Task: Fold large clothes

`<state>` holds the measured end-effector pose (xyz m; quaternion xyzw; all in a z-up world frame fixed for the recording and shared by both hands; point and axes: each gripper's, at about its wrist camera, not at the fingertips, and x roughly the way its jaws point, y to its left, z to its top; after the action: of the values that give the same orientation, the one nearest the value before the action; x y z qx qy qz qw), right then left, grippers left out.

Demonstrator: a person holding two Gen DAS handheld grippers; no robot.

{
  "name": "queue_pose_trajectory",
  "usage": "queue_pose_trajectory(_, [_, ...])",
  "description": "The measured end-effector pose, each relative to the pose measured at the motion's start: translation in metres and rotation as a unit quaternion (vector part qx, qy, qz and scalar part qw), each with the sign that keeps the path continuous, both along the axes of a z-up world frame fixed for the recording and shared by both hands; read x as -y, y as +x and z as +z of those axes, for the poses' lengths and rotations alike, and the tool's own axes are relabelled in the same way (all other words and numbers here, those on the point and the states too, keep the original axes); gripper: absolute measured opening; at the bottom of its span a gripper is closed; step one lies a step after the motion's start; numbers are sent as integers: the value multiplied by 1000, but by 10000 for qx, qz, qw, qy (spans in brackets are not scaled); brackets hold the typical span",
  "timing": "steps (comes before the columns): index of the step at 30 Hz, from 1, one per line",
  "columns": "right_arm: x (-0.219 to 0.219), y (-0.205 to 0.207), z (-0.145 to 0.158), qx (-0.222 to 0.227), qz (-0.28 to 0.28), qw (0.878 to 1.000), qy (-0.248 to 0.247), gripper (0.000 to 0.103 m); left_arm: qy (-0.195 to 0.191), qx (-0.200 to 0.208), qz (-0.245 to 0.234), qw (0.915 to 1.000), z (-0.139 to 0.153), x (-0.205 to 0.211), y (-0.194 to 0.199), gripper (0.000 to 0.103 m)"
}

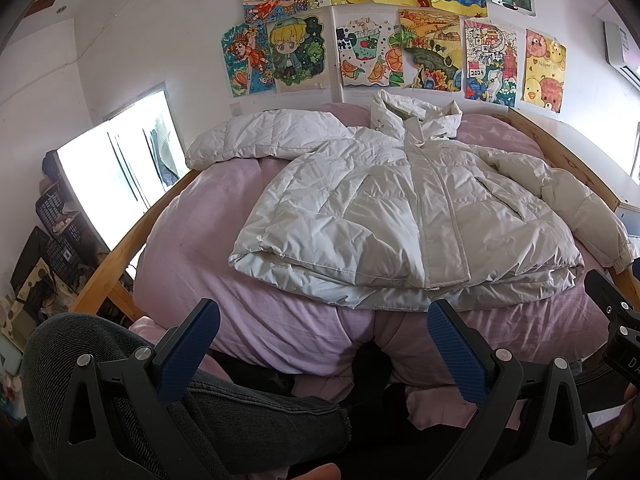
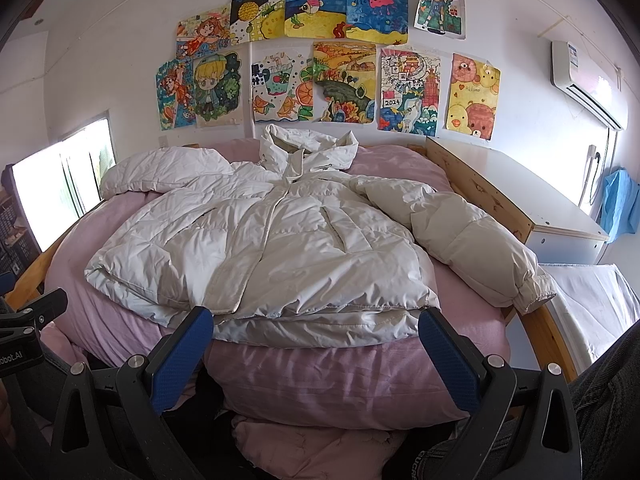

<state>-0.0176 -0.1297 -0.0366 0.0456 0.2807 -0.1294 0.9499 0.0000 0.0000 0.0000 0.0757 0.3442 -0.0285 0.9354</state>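
Observation:
A white hooded puffer jacket [image 1: 404, 208] lies front up on a pink quilt [image 1: 224, 280], hood towards the wall, one sleeve spread to the left and one down the right side. It also shows in the right wrist view [image 2: 264, 248]. My left gripper [image 1: 322, 320] is open and empty, held just short of the jacket's hem. My right gripper [image 2: 316, 328] is open and empty, its fingertips at the hem's near edge. The right gripper's body shows at the right edge of the left wrist view [image 1: 616, 312].
The bed has a wooden frame [image 2: 480, 192] on both sides. A white cabinet [image 2: 532, 208] stands to the right, a bright window [image 1: 116, 172] and crates to the left. Drawings [image 2: 320, 52] cover the wall. The person's legs in dark jeans [image 1: 120, 392] are below the grippers.

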Motion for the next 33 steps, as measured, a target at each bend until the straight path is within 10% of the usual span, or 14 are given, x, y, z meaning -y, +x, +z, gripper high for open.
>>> queue_pose_trajectory(33, [1, 4, -2, -132, -289, 9995, -53, 103, -110, -125, -96, 9998, -2, 6, 3, 102])
